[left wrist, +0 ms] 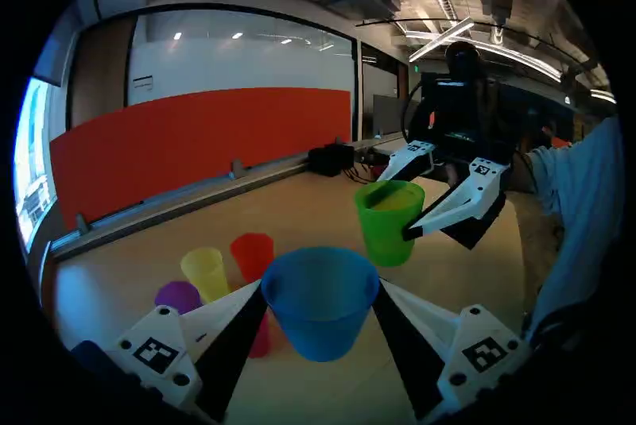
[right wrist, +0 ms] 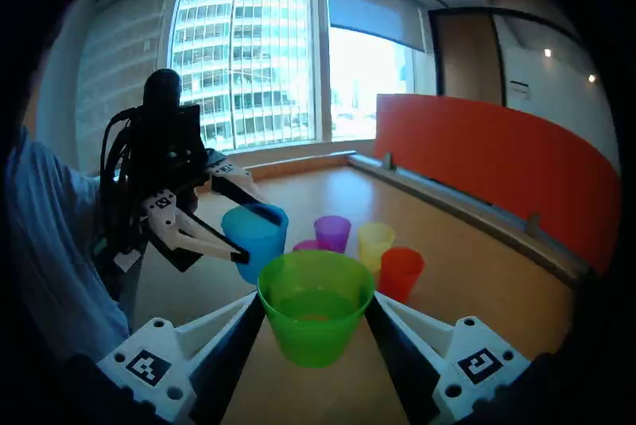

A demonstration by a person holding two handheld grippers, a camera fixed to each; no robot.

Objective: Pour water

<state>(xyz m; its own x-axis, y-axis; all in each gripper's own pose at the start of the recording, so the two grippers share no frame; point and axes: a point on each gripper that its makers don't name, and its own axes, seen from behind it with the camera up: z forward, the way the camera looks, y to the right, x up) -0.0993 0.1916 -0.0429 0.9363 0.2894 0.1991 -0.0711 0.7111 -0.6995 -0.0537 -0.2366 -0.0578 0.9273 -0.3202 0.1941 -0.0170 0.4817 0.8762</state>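
green cup, seemingly part-filled, stands clamped in the right gripper; blue cup at its ten o'clock, clamped in the left gripper; neither tilts, so the pour looks unstarted; spare cups at one o'clock.

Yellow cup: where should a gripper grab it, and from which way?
Probably the rim, from above: the yellow cup stands upright and open, with the purple cup and red cup close on either side, so one finger inside and one outside fits best.
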